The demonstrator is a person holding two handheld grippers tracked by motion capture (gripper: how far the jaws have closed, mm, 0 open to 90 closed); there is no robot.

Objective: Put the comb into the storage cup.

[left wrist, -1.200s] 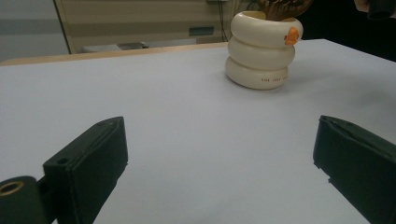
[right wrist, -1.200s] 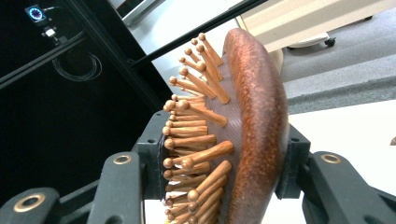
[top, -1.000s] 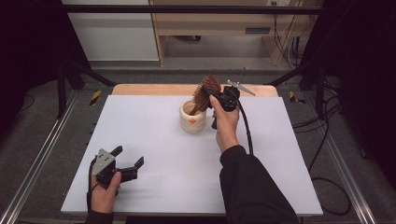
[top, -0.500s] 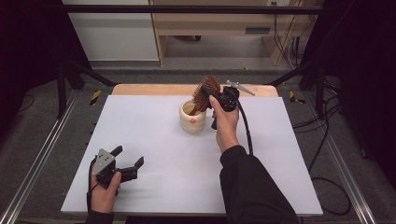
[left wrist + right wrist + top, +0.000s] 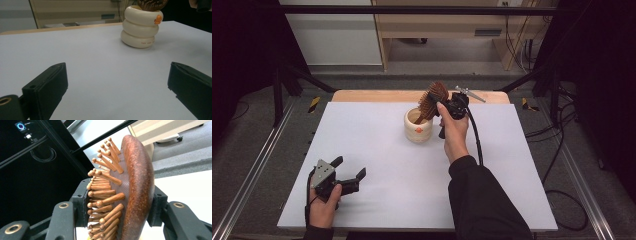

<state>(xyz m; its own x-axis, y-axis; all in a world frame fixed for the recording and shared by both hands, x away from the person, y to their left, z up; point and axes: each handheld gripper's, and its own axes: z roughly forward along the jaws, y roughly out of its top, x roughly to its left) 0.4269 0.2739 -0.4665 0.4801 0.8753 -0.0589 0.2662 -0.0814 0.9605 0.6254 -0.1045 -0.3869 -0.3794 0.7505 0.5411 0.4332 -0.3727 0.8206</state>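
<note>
The right gripper (image 5: pixel 443 106) is clamping its jaws on the head of a wooden hairbrush (image 5: pixel 432 98), one jaw on the bristle side and one on the smooth back. The brush is standing tilted, its lower end inside the cream ringed cup (image 5: pixel 418 125) at the far middle of the white table (image 5: pixel 377 150). The left gripper (image 5: pixel 348 172) is resting at the near left corner, jaws wide apart with nothing between them.

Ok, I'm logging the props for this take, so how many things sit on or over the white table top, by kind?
Wooden hairbrush: 1, held in the right tongs, handle end in the cup
Cream ringed cup: 1
Handheld tongs: 2, counting the left tongs
Total: 4
</note>
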